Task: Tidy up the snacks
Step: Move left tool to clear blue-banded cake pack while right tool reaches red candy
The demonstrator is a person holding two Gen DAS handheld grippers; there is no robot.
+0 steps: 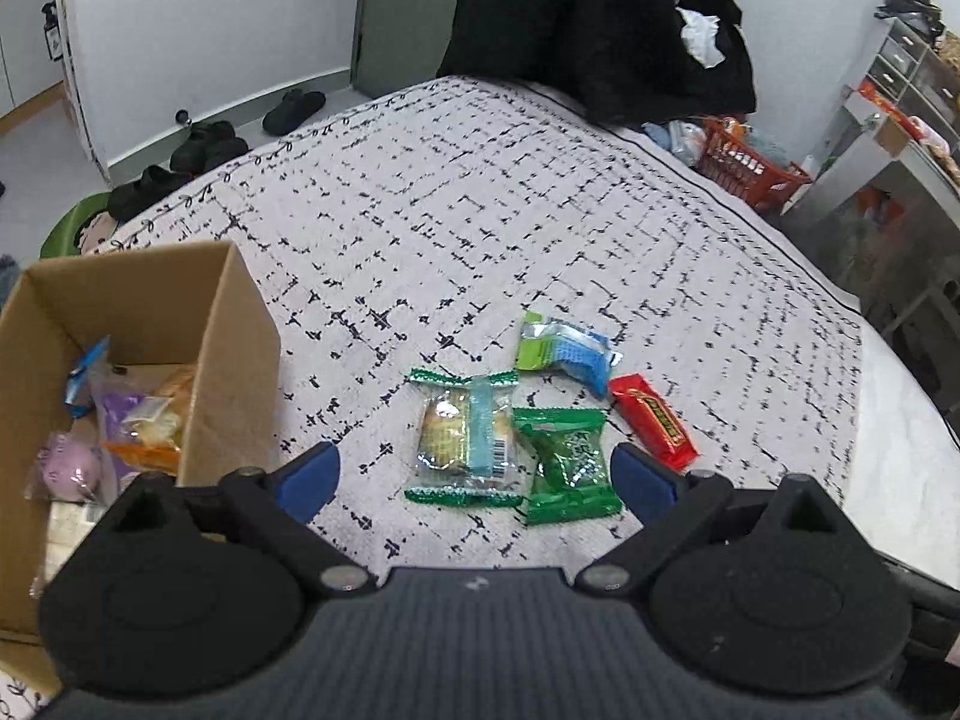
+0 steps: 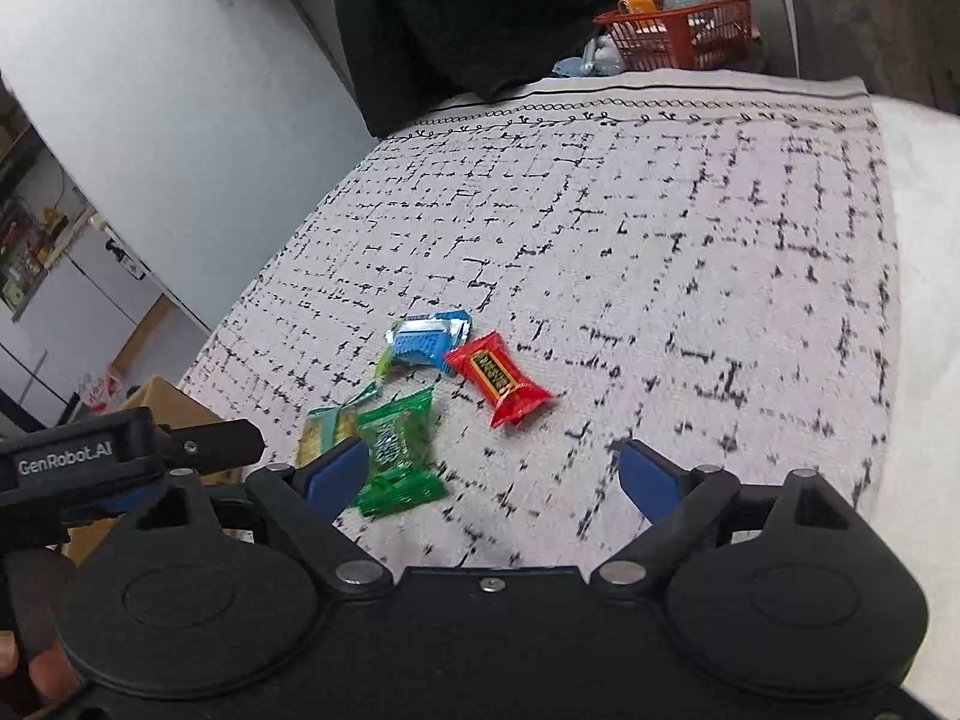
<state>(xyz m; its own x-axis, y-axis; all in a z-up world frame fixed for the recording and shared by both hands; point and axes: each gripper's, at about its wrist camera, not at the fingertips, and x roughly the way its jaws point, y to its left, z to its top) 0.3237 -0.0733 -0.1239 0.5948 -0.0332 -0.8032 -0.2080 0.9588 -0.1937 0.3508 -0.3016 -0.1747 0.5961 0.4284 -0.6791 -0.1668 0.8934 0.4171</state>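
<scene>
Two hand-held tongs hover over a bed spread with a white cover [image 1: 480,210] printed in broken black lines, where loose snack packets wait to go into a cardboard box [image 1: 234,360]. The left tongs [image 1: 474,480] stand open and empty, their blue pads apart above a clear packet with green ends [image 1: 462,438] and a green packet [image 1: 570,462] lying just beside it. The right tongs [image 2: 495,480] are also open and empty, aimed past the green packet toward a red packet [image 2: 501,384]. On the cover lie four packets, counted: one clear with green ends, one green, one red, and one blue and green [image 1: 564,348], which touches the red one in the right view. The box stands at the left, open-topped, already holding several packets; their exact number cannot be told. The step in hand appears to be lowering onto a packet to pick it up. To do it well, each pair of tongs should probably straddle a single packet, pinch across its filled middle rather than its flat crimped end, and avoid catching a neighbour or the cloth beneath.
</scene>
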